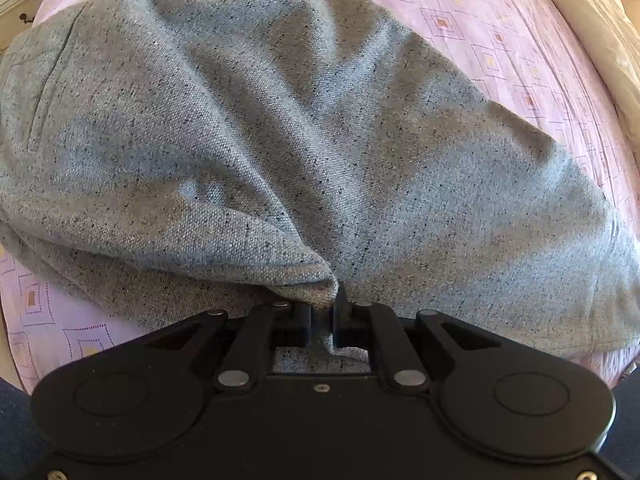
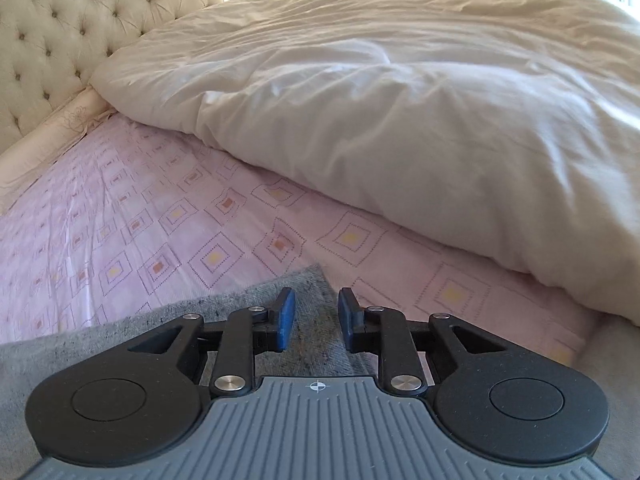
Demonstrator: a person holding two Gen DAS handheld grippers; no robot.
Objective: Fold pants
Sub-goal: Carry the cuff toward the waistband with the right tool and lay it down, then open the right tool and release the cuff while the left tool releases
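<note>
Pink patterned bed sheet (image 1: 500,28) carries the grey pants (image 1: 248,128). Left view: my left claw (image 1: 322,314) pinches a fabric fold, the bulk spreading away ahead. Right view: my right claw (image 2: 316,318) stands partly open, unclamped, over a pants corner; white duvet (image 2: 400,100) and tufted headboard (image 2: 80,20) beyond.

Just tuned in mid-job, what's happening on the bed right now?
A person is folding grey speckled pants on a pink patterned bedsheet with two handheld grippers. The left gripper has its jaws pinched on a bunched fold of the fabric. The right gripper has its jaws open above a flat corner of the pants, gripping nothing. A white duvet is heaped on the far side of the bed, clear of the pants.
</note>
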